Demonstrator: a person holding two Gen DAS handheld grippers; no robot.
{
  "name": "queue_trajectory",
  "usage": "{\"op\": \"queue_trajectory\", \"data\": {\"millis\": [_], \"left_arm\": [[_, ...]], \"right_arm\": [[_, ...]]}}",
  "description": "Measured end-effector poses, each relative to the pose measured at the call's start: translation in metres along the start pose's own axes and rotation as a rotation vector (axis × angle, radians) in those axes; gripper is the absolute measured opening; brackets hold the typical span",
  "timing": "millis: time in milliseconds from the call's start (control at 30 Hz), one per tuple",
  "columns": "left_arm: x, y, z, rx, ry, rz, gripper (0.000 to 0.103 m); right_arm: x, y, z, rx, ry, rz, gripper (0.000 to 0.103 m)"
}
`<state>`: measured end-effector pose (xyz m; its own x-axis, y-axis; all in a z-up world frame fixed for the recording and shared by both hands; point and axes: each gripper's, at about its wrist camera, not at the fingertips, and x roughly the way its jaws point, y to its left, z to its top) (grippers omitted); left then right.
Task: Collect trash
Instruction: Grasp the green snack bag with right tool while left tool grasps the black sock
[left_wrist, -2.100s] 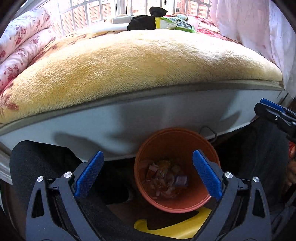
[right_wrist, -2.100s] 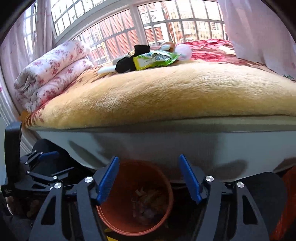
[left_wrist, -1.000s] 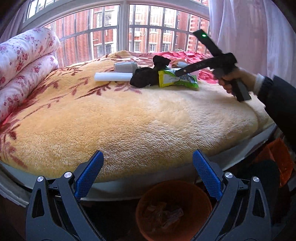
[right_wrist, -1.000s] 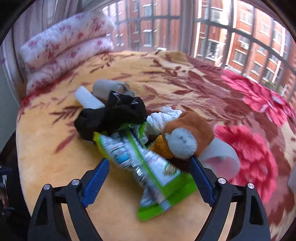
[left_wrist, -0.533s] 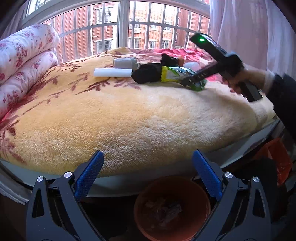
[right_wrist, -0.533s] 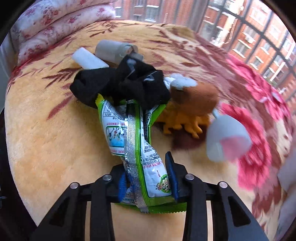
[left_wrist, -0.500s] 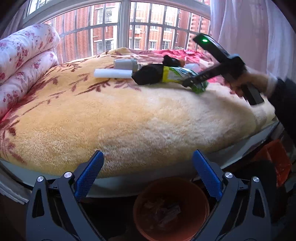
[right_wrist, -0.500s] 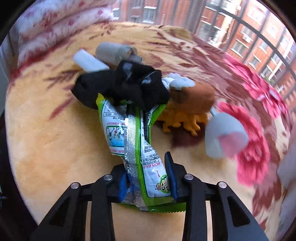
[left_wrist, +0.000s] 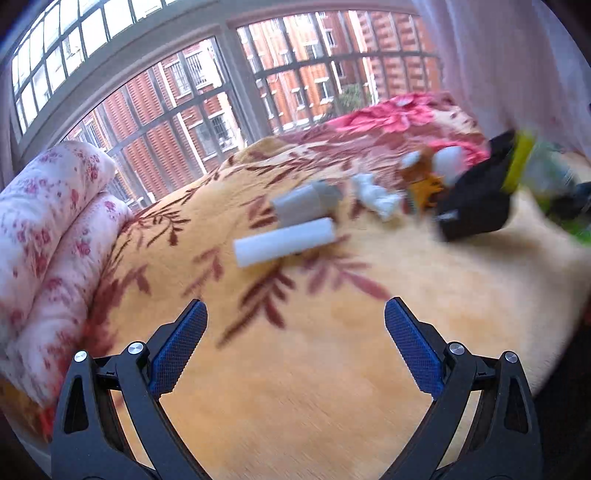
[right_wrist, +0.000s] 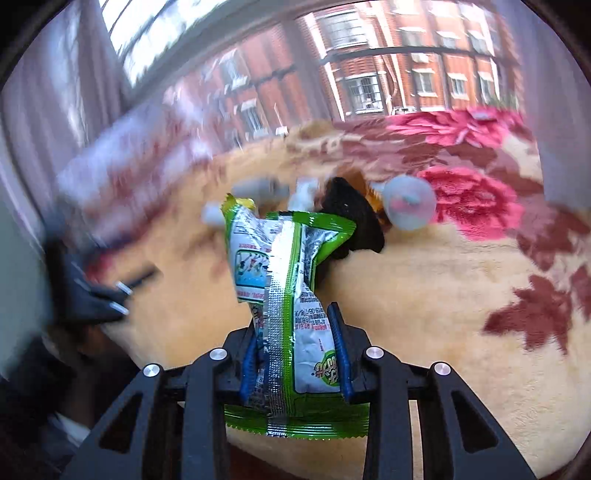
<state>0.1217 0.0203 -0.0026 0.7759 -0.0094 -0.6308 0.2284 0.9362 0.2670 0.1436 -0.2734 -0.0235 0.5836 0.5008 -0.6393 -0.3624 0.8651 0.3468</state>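
Observation:
My right gripper (right_wrist: 295, 354) is shut on a green and white snack wrapper (right_wrist: 284, 280) and holds it lifted above the bed; the wrapper shows blurred at the right edge of the left wrist view (left_wrist: 543, 177). My left gripper (left_wrist: 295, 347) is open and empty above the yellow blanket (left_wrist: 332, 332). On the bed lie a white roll (left_wrist: 284, 242), a grey tube (left_wrist: 303, 201), crumpled white paper (left_wrist: 376, 194), a black cloth (left_wrist: 476, 203) and a brown plush toy (left_wrist: 424, 181).
A folded floral quilt (left_wrist: 40, 236) lies at the bed's left side. A barred window (left_wrist: 229, 96) runs behind the bed and a pale curtain (left_wrist: 517, 66) hangs at the right. A pink and white cone (right_wrist: 410, 206) lies beside the toy.
My right gripper has lifted the wrapper off the bed and pulled it back. My left gripper has moved up and forward over the bed; the orange bin has left its view.

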Motion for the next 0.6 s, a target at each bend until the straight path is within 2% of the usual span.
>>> {"op": "queue_trajectory", "data": {"millis": [67,100,167,233,333,467,600], "left_arm": [[-0.001,0.001,0.006,-0.029,-0.011,-0.034,0.094],[-0.003,-0.003,0.008,-0.051,-0.018,-0.071,0.094],[-0.005,-0.015,0.006,-0.073,-0.016,-0.122,0.094],[-0.003,-0.035,0.003,-0.064,-0.011,-0.159,0.094],[0.002,-0.063,0.0,-0.018,-0.005,-0.194,0.094],[0.001,-0.092,0.012,0.031,-0.015,-0.246,0.094],[-0.007,-0.124,0.029,0.086,-0.061,-0.289,0.094]], "right_arm": [[-0.007,-0.022,0.016,0.158,-0.052,0.147,0.033],[-0.004,-0.029,0.021,0.203,-0.045,0.174,0.033],[0.01,-0.025,0.017,0.15,0.058,0.054,0.033],[0.013,-0.022,-0.005,0.148,0.127,0.134,0.033],[-0.005,-0.016,-0.04,0.174,0.14,0.18,0.033],[-0.039,-0.016,-0.079,0.194,0.098,0.143,0.033],[-0.089,-0.022,-0.114,0.194,-0.023,-0.03,0.033]]}}
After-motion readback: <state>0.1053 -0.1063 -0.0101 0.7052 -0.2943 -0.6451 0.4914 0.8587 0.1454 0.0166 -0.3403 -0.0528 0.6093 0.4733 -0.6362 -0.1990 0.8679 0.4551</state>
